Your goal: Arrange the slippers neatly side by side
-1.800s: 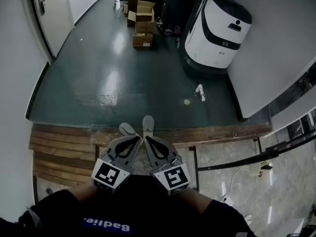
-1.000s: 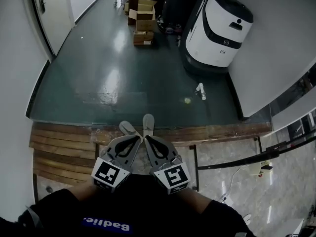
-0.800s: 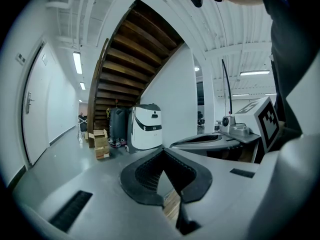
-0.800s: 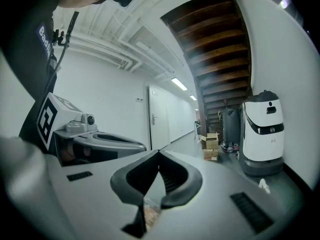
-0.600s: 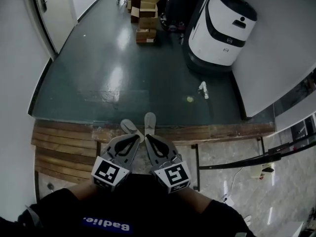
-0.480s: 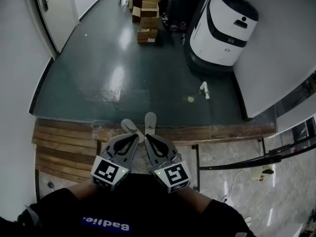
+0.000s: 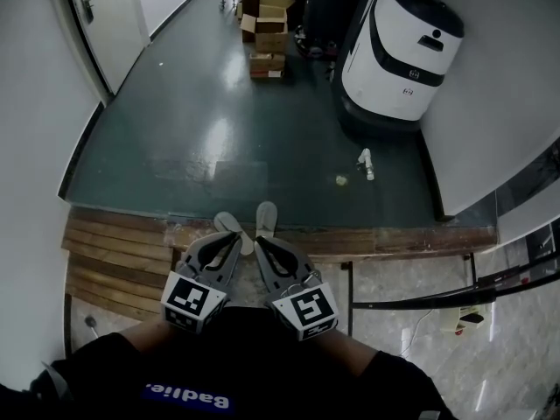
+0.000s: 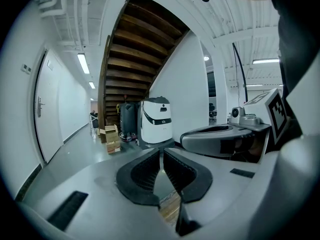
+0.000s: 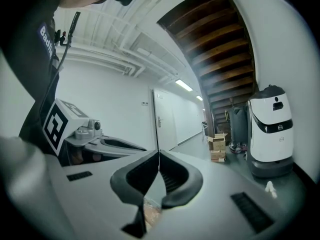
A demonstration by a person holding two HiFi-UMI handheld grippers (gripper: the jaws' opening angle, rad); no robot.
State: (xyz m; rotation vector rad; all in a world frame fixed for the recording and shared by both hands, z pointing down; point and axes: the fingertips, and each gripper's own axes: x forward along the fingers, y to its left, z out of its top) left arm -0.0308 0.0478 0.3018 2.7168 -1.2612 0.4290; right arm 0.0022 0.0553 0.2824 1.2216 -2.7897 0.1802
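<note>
Nearest, the person's black top (image 7: 227, 370) fills the bottom edge of the head view. Just beyond it the two tongs are held side by side, both pointing forward along the corridor. The left tongs (image 7: 234, 240) are shut, pads meeting with nothing between them; the right tongs (image 7: 261, 242) are likewise closed tip to tip and empty.

Just past the tips, in the head view, the two grey slippers lie on the floor where the wooden step edge (image 7: 394, 239) meets the dark green floor (image 7: 219, 138). The left slipper (image 7: 225, 224) is slanted, its far end leaning left; the right slipper (image 7: 266, 214) lies nearly straight; their near ends come close while their far ends splay apart, so the pair is not parallel. Wooden stair treads (image 7: 114, 265) lie to the left; a black railing (image 7: 420, 297) crosses pale marble flooring to the right.

Farther, on the right of the green floor, lie a small white object (image 7: 367, 161) and a yellowish scrap (image 7: 342, 180). Beyond them a white service robot (image 7: 402, 51) stands by the right wall; stacked cardboard boxes (image 7: 269, 33) sit at the far end; a white door (image 7: 109, 16) is at far left.
</note>
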